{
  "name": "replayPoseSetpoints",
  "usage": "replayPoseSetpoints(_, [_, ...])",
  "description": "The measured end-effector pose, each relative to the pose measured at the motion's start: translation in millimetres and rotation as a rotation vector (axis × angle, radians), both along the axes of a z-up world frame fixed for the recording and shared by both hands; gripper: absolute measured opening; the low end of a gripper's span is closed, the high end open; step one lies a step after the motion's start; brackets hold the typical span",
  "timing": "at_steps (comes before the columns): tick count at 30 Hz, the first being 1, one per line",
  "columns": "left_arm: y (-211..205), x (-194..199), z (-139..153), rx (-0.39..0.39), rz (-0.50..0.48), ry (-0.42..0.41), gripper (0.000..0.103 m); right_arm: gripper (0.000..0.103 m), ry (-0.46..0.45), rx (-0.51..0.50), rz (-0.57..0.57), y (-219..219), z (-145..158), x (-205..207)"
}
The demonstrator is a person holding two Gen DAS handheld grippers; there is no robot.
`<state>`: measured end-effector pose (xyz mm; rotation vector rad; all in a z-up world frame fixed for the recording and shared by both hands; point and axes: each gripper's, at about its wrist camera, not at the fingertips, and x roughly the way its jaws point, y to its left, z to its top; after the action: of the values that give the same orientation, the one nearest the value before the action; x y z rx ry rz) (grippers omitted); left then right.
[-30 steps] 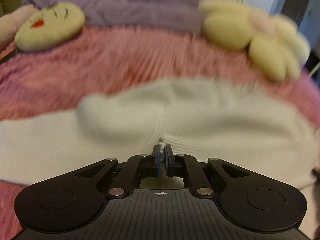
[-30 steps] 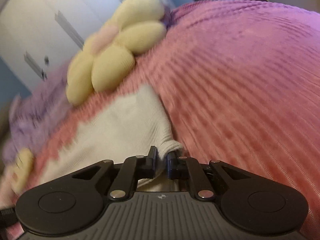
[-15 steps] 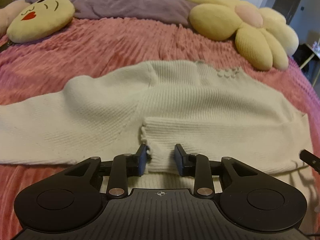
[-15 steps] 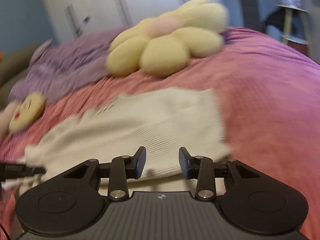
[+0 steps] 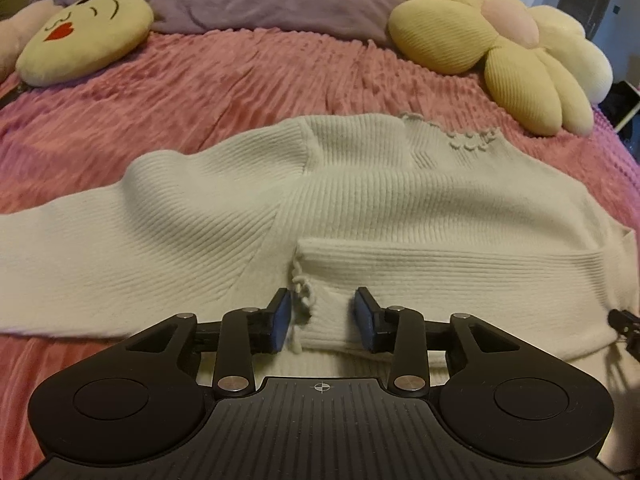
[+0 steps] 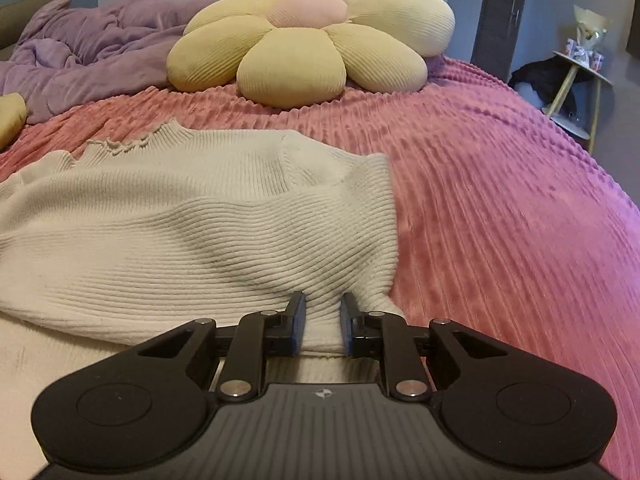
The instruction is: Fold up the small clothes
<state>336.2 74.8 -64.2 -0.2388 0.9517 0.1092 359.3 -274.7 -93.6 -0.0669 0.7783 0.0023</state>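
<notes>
A cream ribbed sweater (image 5: 360,208) lies spread on the pink bedspread (image 5: 240,80). One sleeve is folded across its body, with the cuff (image 5: 324,312) between my left fingers. My left gripper (image 5: 323,318) is open around that cuff, jaws wide and not pressing it. The sweater also shows in the right wrist view (image 6: 192,224). My right gripper (image 6: 322,326) has its jaws partly closed on a fold at the sweater's near right edge (image 6: 324,320), with cloth bunched between the pads. The other sleeve stretches out to the left (image 5: 60,248).
A yellow flower pillow (image 5: 508,52) and a round yellow face pillow (image 5: 84,48) lie at the far side, before a purple blanket (image 5: 260,4). In the right wrist view the flower pillow (image 6: 312,44) sits ahead; a small side table (image 6: 580,76) stands off the bed's right.
Both grippers were shut on the sweater a second ago and then opened, laying the sleeve across the body. The right gripper has since swung to the sweater's right edge and narrowed on a fold.
</notes>
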Motion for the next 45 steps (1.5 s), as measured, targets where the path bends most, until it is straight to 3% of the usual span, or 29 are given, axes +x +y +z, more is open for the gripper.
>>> replayPoseSetpoints(8, [-13,-12,4,0.029,-0.038,0.003,0.047,0.025,-0.020,0.033,0.046,21,9,-26])
replayPoseSetpoints(20, [-15,-8,-3,0.027,-0.026,0.005,0.053,0.026,-0.016,-0.115,0.092,29,-4,-21])
replayPoseSetpoints(22, [-12,-7,-3,0.015,-0.016,0.010,0.063,0.028,-0.023,-0.138,0.103,31,-6,-22])
replayPoseSetpoints(25, [3,-13,-1,-0.049,0.032,0.019,0.070,0.030,-0.020,-0.160,0.116,33,-5,-21])
replayPoseSetpoints(28, [24,-32,7,-0.119,0.068,-0.003,0.077,0.047,-0.021,-0.186,0.087,35,3,-26])
replayPoseSetpoints(29, [33,-43,10,-0.137,0.080,-0.019,0.078,0.069,-0.035,-0.207,0.058,36,8,-32])
replayPoseSetpoints(30, [42,-54,13,-0.147,0.093,-0.032,0.082,0.078,-0.052,-0.220,0.038,37,13,-39])
replayPoseSetpoints(32, [65,-79,16,-0.169,0.129,-0.059,0.087,0.078,-0.079,-0.192,0.037,34,22,-58])
replayPoseSetpoints(35, [116,-118,15,-0.211,0.251,-0.085,0.088,0.079,-0.073,-0.123,0.050,34,29,-93])
replayPoseSetpoints(39, [201,-160,5,-0.272,0.498,-0.085,0.088,0.081,-0.041,-0.049,0.043,37,27,-137])
replayPoseSetpoints(42, [251,-184,-2,-0.424,0.616,-0.141,0.085,0.081,-0.012,-0.031,0.039,44,22,-157])
replayPoseSetpoints(45, [280,-193,-7,-0.510,0.673,-0.206,0.085,0.081,0.001,-0.015,0.016,52,22,-161])
